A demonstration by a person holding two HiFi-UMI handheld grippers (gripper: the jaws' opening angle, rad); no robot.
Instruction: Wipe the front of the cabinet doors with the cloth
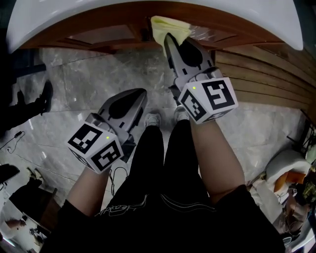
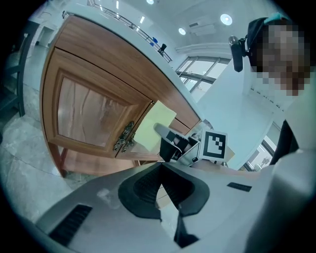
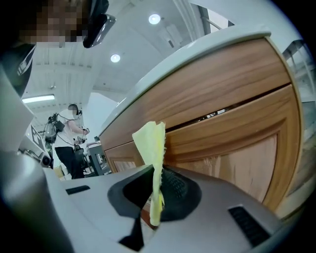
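Pinching the cloth (image 3: 150,143) edge-on, the right gripper (image 3: 157,173) has its jaws closed on it. The fabric rises between the 2 dark pads as a thin pale-yellow fold, w/ a bit poking out below them. From the head view the right gripper (image 1: 168,37) points at the cabinet front, and the cloth (image 1: 170,27) bunches at its tip just under the white countertop (image 1: 148,12).

The left gripper (image 2: 162,168) hangs lower and nearer my legs, well apart from the cabinet. Its jaws meet at the tips w/ nothing between them, and the head view also shows the left gripper (image 1: 140,94) shut.

The left gripper view is my best look at the cloth (image 2: 154,126). It's a plain yellow rectangle, seemingly flat against the wood, just right of the 2 ornate metal handles (image 2: 124,137) and beside the panelled door (image 2: 84,116).

Hard to read:
- The pads hide how much cloth sits inside the right jaws.
- The counter overhang cuts off most of the door in the head view.
- I can't tell whether the whole cloth touches the wood or only part.
- A person stands far back in the right gripper view, too small for detail.
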